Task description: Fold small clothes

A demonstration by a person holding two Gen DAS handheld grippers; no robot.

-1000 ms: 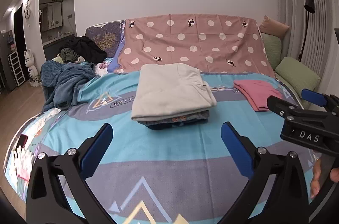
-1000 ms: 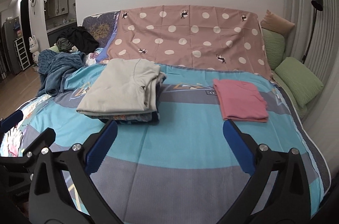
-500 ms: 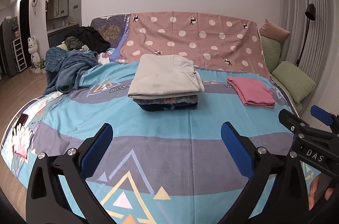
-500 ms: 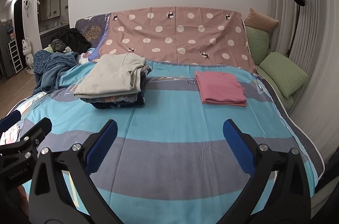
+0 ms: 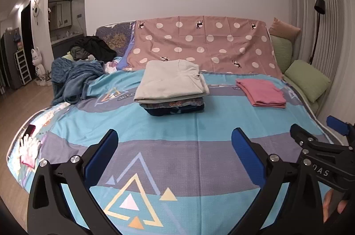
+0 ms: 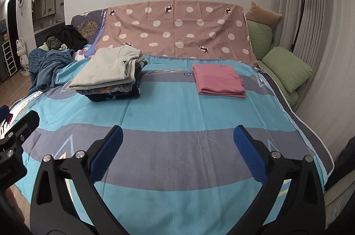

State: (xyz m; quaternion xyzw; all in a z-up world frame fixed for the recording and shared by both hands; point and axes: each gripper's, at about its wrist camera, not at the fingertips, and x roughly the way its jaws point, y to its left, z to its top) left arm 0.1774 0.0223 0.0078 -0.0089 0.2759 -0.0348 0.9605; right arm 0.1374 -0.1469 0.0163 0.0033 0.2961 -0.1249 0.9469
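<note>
Left wrist view
- Left gripper [image 5: 173, 147]: jaws spread wide, nothing between the blue pads, held above the near end of the bedspread [image 5: 199, 128].
- Right gripper [image 5: 319, 146]: seen at the right edge, beside the left one; its spread is unclear from this side.
- Folded stack [image 5: 170, 84]: a cream garment on top of darker patterned ones, mid-bed, well ahead of the pads.
- Pink garment [image 5: 260, 92]: folded flat, to the right of the stack and apart from it.
- Unfolded pile [image 5: 75, 74]: blue and dark clothes heaped at the far left corner.

Right wrist view
- Right gripper [image 6: 177, 147]: wide open and empty, over the grey stripe of the bedspread [image 6: 177, 155].
- Folded stack [image 6: 111, 72]: left of centre, edges roughly squared.
- Pink garment [image 6: 218, 80]: right of centre, lying neat.
- Unfolded pile [image 6: 48, 64]: far left, out of reach from here.

Step in hand: between garments, by my reading; two lots lie folded and neither tool holds cloth.
Next move: likely a reach left to the unfolded pile, pinching one small piece by an edge and spreading it on the bare stretch of bedspread.
Change from earlier frames: both cameras have drawn back from the stack, so more of the near bedspread shows; the jaws remain just as wide.
</note>
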